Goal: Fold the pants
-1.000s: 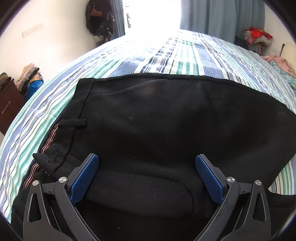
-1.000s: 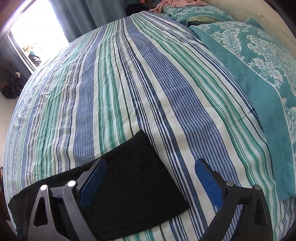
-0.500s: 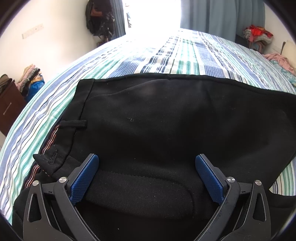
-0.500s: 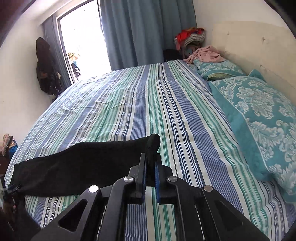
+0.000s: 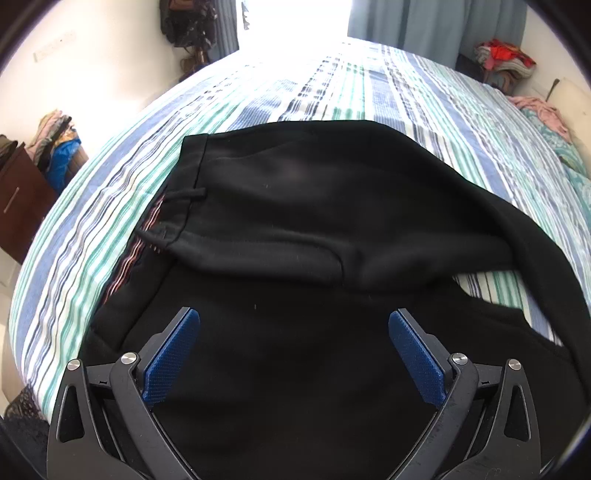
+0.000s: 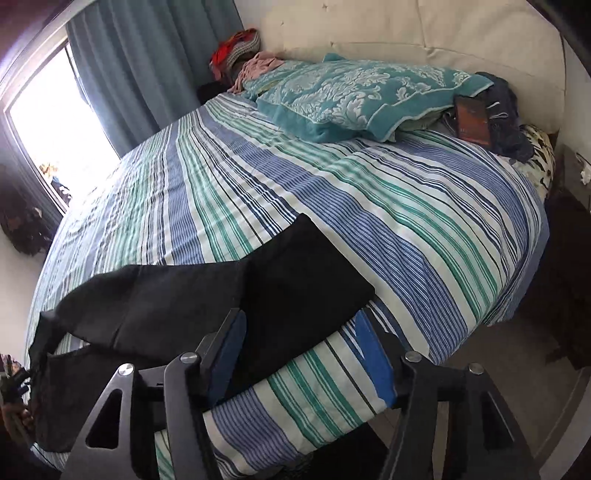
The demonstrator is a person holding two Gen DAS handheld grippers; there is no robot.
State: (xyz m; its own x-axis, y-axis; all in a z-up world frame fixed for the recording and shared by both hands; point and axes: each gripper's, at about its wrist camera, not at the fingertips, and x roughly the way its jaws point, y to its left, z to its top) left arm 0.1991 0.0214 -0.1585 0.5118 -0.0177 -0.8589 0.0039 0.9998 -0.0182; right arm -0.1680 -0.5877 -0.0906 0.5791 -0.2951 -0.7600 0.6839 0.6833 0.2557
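Looking along left wrist view: the left gripper (image 5: 293, 354) stands spread wide, its blue pads (image 5: 171, 356) far apart with nothing clamped between them.
Pants in left view: the black pants (image 5: 314, 206) fill the middle and bottom, lying on the striped bedspread (image 5: 332, 92); dark cloth runs under and between both pads.
Waistband: seen only from this side, at 10 o'clock from the gripper, with a belt loop (image 5: 186, 194) and a reddish striped lining showing at its edge.
Fold: a ridge of doubled cloth crosses at 12 o'clock from the gripper, and one leg arcs away toward 3 o'clock.
Background, left view: bright window at 12 o'clock, a brown dresser (image 5: 18, 199) at 9 o'clock.
Right wrist view: the right gripper (image 6: 308, 354) is likewise parted wide, holding nothing.
Pants in right view: the pants (image 6: 221, 291) lie as a long dark strip from 9 o'clock in to the centre; their squared leg end sits at 12 o'clock from the gripper, and the cloth's near edge passes by the left pad (image 6: 227, 354). Whether that pad touches the cloth cannot be told.
Right pad: it lies over bare striped bedspread (image 6: 406, 221), beside the pants.
Only in right view: the teal patterned pillow (image 6: 354, 96) at 12 o'clock, the cream headboard (image 6: 406, 33) behind it, and the bed's near edge dropping to the floor at 5 o'clock.
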